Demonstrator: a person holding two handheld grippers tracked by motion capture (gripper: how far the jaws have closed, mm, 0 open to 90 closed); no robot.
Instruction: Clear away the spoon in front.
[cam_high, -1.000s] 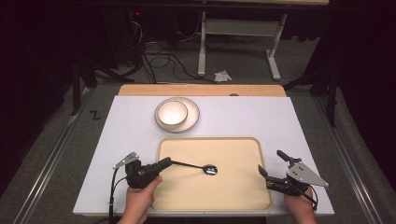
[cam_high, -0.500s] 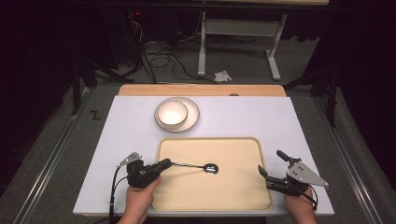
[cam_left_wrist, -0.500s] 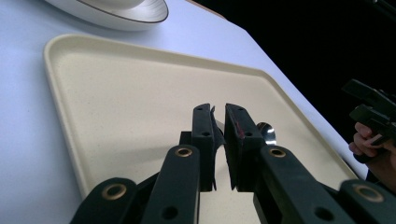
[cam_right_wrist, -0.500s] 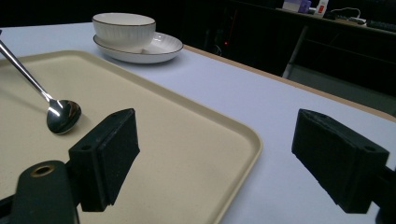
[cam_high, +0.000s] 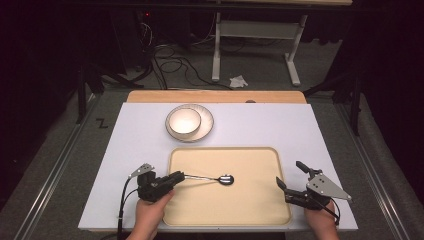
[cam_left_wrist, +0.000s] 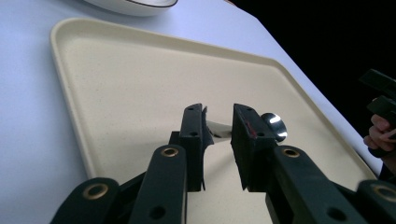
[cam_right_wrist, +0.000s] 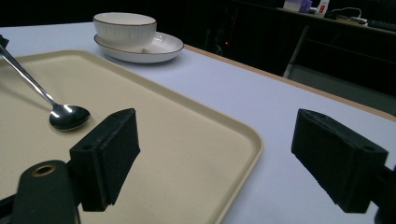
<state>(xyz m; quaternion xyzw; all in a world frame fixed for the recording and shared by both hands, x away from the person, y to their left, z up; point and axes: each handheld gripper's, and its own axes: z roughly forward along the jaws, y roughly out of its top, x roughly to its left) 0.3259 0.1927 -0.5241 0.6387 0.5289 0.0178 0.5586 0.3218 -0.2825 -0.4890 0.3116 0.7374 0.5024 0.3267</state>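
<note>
A metal spoon (cam_high: 226, 179) lies on the beige tray (cam_high: 225, 149) with its bowl (cam_left_wrist: 274, 126) resting on the tray's middle. Its handle runs left into my left gripper (cam_high: 180, 176). In the left gripper view the jaws (cam_left_wrist: 218, 112) stand a little apart and have just been opening. The handle sits in the gap between them, near the left pad and clear of the right pad. My right gripper (cam_high: 290, 174) hovers over the tray's right rim, open, with nothing between its fingers (cam_right_wrist: 217, 135). The spoon (cam_right_wrist: 70, 116) lies to its left.
A white bowl (cam_high: 183, 121) sits on a white plate (cam_high: 205, 125) behind the tray on the white tabletop; they are also in the right gripper view as bowl (cam_right_wrist: 123, 28) and plate (cam_right_wrist: 159, 49). A wooden strip (cam_high: 215, 96) edges the table's far side.
</note>
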